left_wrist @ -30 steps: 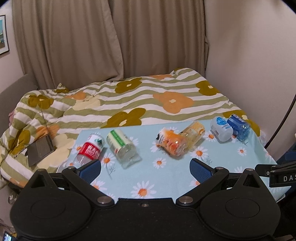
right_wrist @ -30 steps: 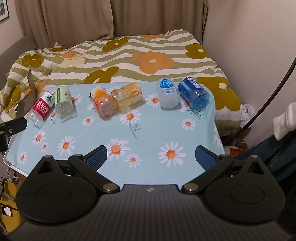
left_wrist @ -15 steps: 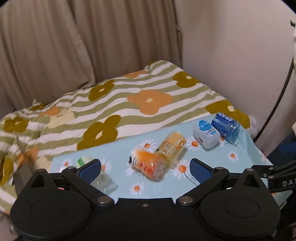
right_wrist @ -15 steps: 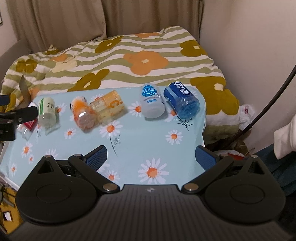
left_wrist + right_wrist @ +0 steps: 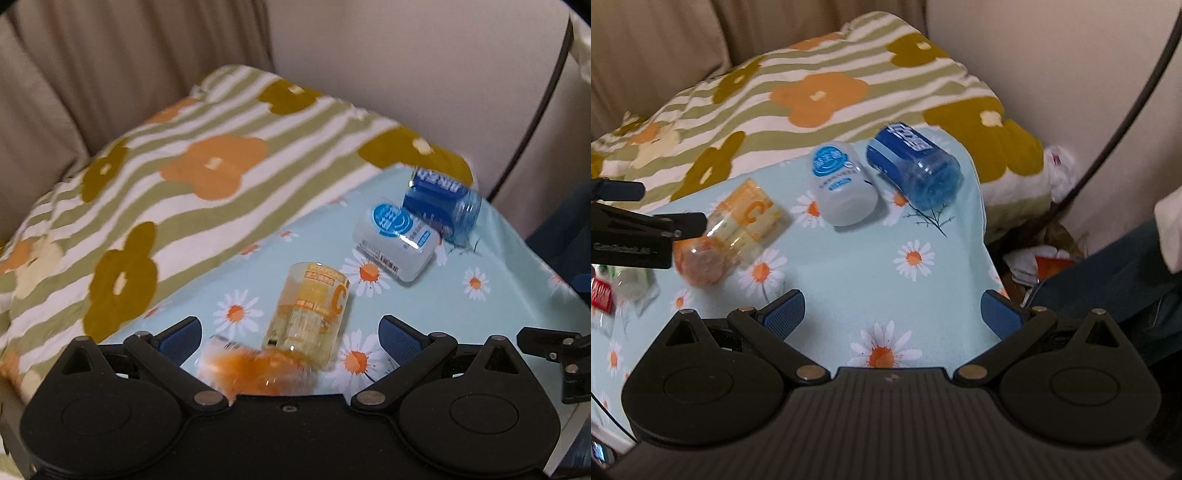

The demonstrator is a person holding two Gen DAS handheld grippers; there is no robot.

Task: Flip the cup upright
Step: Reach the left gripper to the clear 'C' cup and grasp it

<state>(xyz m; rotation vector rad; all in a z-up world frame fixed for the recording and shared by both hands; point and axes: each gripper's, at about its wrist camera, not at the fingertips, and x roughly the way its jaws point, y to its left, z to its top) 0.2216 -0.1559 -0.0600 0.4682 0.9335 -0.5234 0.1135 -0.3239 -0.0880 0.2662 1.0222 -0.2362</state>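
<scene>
Cups all lie on their sides on the tabletop (image 5: 857, 280), and my left tool (image 5: 290, 334), spread wide and empty, has closed in on the yellow cup (image 5: 310, 314) since a second ago; my right tool (image 5: 892, 312) likewise released.

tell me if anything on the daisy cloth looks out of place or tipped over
Yes: every cup in view lies on its side. The blue cup, white cup, yellow cup and orange cup rest toppled on the daisy cloth. Nothing looks spilled.

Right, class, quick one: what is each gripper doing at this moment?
Left gripper: open, holding nothing, the yellow cup lying between its fingers.
Right gripper: open, holding nothing, above the daisy cloth.
</scene>
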